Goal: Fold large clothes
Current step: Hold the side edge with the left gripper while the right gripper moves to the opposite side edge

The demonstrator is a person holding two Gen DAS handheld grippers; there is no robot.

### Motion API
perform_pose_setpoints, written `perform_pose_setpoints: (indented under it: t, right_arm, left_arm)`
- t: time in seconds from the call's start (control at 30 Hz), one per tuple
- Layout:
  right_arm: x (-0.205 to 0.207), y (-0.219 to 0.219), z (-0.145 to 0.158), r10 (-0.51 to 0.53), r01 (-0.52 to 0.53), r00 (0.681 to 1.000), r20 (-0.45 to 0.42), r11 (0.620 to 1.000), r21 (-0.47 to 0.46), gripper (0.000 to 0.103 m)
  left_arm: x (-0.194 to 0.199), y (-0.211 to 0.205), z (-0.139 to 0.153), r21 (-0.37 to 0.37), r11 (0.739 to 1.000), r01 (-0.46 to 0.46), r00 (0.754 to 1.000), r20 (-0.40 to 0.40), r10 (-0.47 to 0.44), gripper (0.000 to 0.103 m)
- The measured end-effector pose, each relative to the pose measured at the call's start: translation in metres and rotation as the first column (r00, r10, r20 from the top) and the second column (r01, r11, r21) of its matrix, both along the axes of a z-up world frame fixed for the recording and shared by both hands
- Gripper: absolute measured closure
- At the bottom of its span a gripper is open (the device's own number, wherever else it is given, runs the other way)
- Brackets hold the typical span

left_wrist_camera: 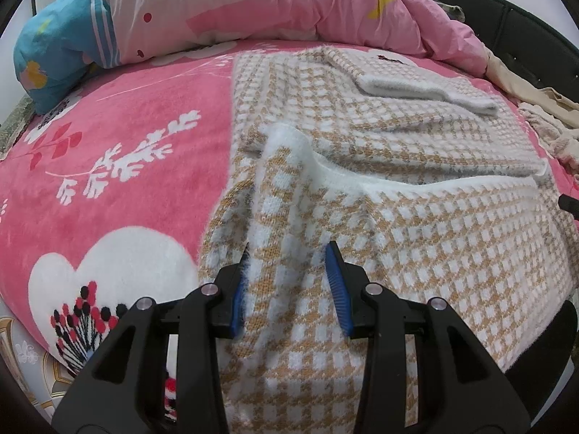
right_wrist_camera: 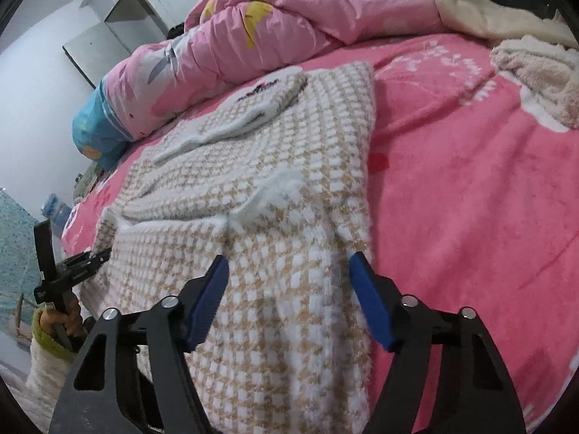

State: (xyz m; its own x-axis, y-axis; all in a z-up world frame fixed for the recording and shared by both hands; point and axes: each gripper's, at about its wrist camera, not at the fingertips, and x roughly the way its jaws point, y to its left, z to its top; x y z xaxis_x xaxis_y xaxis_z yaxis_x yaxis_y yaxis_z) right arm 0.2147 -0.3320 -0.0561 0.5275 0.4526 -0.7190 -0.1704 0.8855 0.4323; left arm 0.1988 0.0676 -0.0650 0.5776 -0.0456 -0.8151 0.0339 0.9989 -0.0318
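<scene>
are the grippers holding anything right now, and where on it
Nothing is clamped. Both the left hand-held gripper and the right hand-held gripper are open, fingers straddling the near edge of the sweater.

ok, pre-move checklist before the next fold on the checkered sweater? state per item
1. Left gripper open, jaws either side of a raised fold of the sweater: ok.
2. Right gripper open, hem fabric between jaws: ok.
3. Either gripper actually pinching cloth: not ok, both open.
4. Sleeves already folded in over the body: ok.
5. Sweater flat: not ok, a ridge bunches at the white trim.
6. Beige clothes clear of the sweater: ok, pink blanket between.
</scene>
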Motion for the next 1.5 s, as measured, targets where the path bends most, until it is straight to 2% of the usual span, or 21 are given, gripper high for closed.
perform_pose_setpoints:
  t: [0.23, 0.3, 0.4, 0.47, 0.7, 0.83, 0.93, 1.1, 1.2, 1.5]
  right_arm:
    - [-0.027, -0.014, 0.006, 0.028, -0.026, 0.999, -0.033, 0.998, 0.048, 0.049]
    - [-0.033, -0.017, 0.011, 0.048, -0.045, 0.998, -0.040, 0.996, 0.078, 0.055]
    - [-0.036, -0.016, 0.014, 0.068, -0.064, 0.997, -0.048, 0.995, 0.081, 0.055]
    - [-0.033, -0.016, 0.009, 0.065, -0.059, 0.995, -0.076, 0.996, 0.071, 0.055]
    - [0.003, -0.020, -0.007, 0.098, -0.070, 0.987, -0.128, 0.975, 0.210, 0.055]
    - [0.025, -0.007, -0.014, 0.121, -0.083, 0.980, -0.157, 0.970, 0.228, 0.056]
    - [0.027, 0.009, -0.013, 0.134, -0.104, 0.978, -0.160, 0.978, 0.179, 0.059]
    - [0.009, 0.028, -0.004, 0.124, -0.125, 0.981, -0.146, 0.992, 0.007, 0.069]
    - [0.003, 0.035, -0.003, 0.110, -0.120, 0.985, -0.134, 0.990, -0.069, 0.070]
    - [0.003, 0.052, -0.003, 0.081, -0.102, 0.989, -0.124, 0.980, -0.172, 0.070]
  left_arm:
    - [0.000, 0.001, 0.000, -0.003, 1.000, 0.002, 1.000, 0.001, -0.002, 0.065]
    - [0.000, 0.001, 0.000, -0.006, 1.000, 0.001, 1.000, 0.002, -0.001, 0.065]
    - [-0.001, 0.001, 0.000, -0.010, 1.000, 0.001, 1.000, 0.003, -0.001, 0.065]
    - [0.000, 0.002, 0.000, -0.011, 1.000, 0.002, 1.000, 0.003, -0.002, 0.065]
    - [0.000, 0.004, 0.000, -0.020, 1.000, 0.004, 1.000, 0.001, -0.004, 0.065]
    - [0.001, 0.005, -0.001, -0.028, 1.000, 0.003, 1.000, 0.001, -0.003, 0.065]
    - [0.002, 0.007, -0.001, -0.030, 1.000, 0.004, 1.000, 0.001, -0.004, 0.065]
    - [0.002, 0.007, -0.001, -0.022, 1.000, 0.007, 1.000, 0.001, -0.007, 0.065]
    - [0.001, 0.004, 0.000, -0.004, 1.000, 0.008, 1.000, 0.003, -0.008, 0.065]
    - [0.000, -0.004, 0.001, 0.029, 1.000, -0.007, 1.000, 0.001, 0.007, 0.065]
